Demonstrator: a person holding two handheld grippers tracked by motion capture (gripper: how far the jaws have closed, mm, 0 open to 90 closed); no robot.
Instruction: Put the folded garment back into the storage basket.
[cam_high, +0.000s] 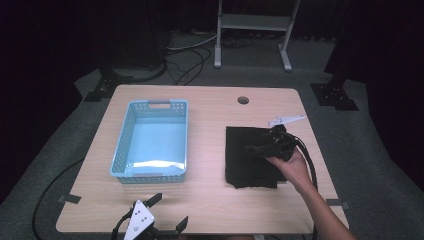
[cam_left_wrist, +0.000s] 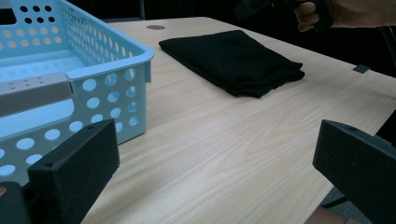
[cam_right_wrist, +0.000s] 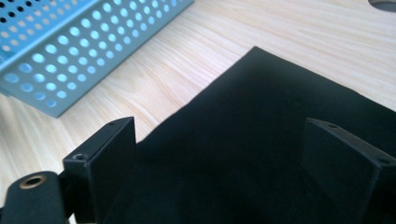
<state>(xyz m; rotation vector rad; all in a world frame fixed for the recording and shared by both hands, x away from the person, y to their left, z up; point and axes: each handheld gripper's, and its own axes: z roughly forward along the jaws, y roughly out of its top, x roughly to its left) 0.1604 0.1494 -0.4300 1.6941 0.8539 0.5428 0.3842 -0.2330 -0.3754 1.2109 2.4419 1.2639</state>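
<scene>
- In the high view the light falls from above onto the table (cam_high: 205, 200), while the floor and the room around it sink into near black.
- A pale streak of glare lies across the floor of the blue basket (cam_high: 151, 164).
- The black cloth (cam_high: 247, 157) is so dark that its folds barely show, and the right gripper (cam_high: 260, 148) blends into it.
- The high view is soft and a little grainy.
- In the left gripper view the wood grain is crisp, while the near jaws are slightly blurred.
- In the right gripper view the cloth (cam_right_wrist: 261, 140) shows no texture.
</scene>
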